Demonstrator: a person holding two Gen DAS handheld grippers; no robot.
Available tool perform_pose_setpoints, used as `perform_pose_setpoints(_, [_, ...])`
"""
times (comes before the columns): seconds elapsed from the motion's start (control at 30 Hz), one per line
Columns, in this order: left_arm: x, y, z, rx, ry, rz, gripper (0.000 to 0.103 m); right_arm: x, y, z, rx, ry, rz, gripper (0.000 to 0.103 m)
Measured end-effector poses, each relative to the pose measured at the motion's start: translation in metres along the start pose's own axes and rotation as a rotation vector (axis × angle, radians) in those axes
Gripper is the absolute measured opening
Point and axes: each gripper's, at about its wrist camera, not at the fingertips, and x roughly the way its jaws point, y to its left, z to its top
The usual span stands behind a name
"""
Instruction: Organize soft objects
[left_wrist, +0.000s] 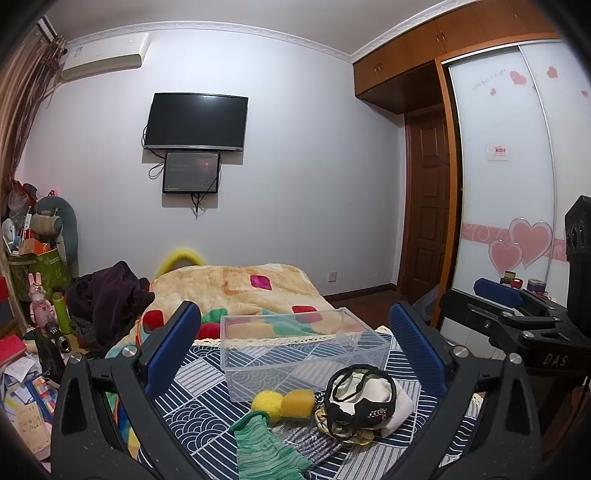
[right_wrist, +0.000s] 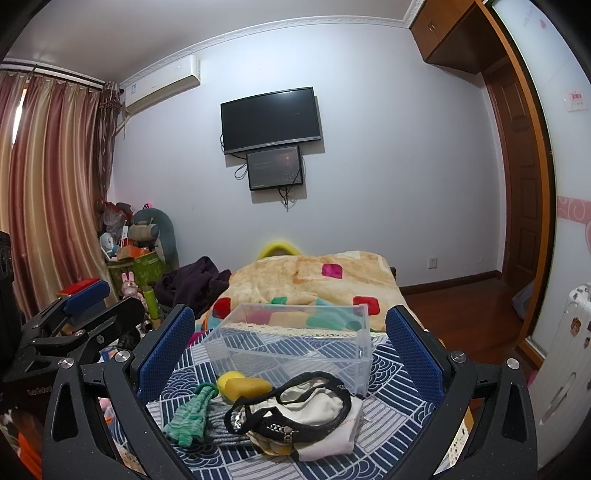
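Both my grippers, left gripper (left_wrist: 295, 332) and right gripper (right_wrist: 291, 336), gape apart, holding nothing, above the clear box (right_wrist: 295, 339) and the soft pile (right_wrist: 295, 413).

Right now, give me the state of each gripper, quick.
Left gripper: jaws open, holding nothing.
Right gripper: jaws open, holding nothing.

Left gripper (left_wrist: 291, 332): jaws spread wide, blue pads (left_wrist: 173, 341) facing each other, nothing between them, held level and pointing forward. Right gripper (right_wrist: 290, 334): same pose, jaws wide apart, gripping nothing. The two sit side by side, close together, not touching.
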Motion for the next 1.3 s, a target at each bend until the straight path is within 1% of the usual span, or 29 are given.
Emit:
perform_pose_setpoints(0.13, [-0.0006,-0.0005,-0.0005,-0.004,0.002,-0.008,0.103,-0.0011,0.0003,0.0018,-0.001,-0.001,0.001,0.103])
perform_pose_setpoints(1.0, [-0.0024,-0.0022,-0.0018,0.003,-0.006,0.000,0.103,-0.0021,0.0013,0.0023,0.002,-0.004,0.005,0.103])
perform_pose_setpoints(1.13, [-0.0008,-0.0018,-0.0027,-0.003,0.004,0.001,0.103,-0.0011,0.0017,0.0020,0.001,0.004,0.012,0.103])
perform_pose_setpoints(1.2, [0.0008,-0.0008,-0.0037,-0.008,0.012,0.000,0.103,-0.0004,0.0020,0.0016,-0.001,0.006,0.001,0.103])
perform_pose_setpoints(1.27, [0.0037,0.0006,-0.0054,-0.011,0.031,0.000,0.103,0.0006,0.0016,-0.0007,-0.003,0.009,-0.015,0.103])
perform_pose_setpoints(1.3, [0.0073,0.0015,-0.0085,-0.014,0.055,-0.004,0.103,0.0008,0.0010,-0.0016,-0.002,0.011,-0.020,0.103])
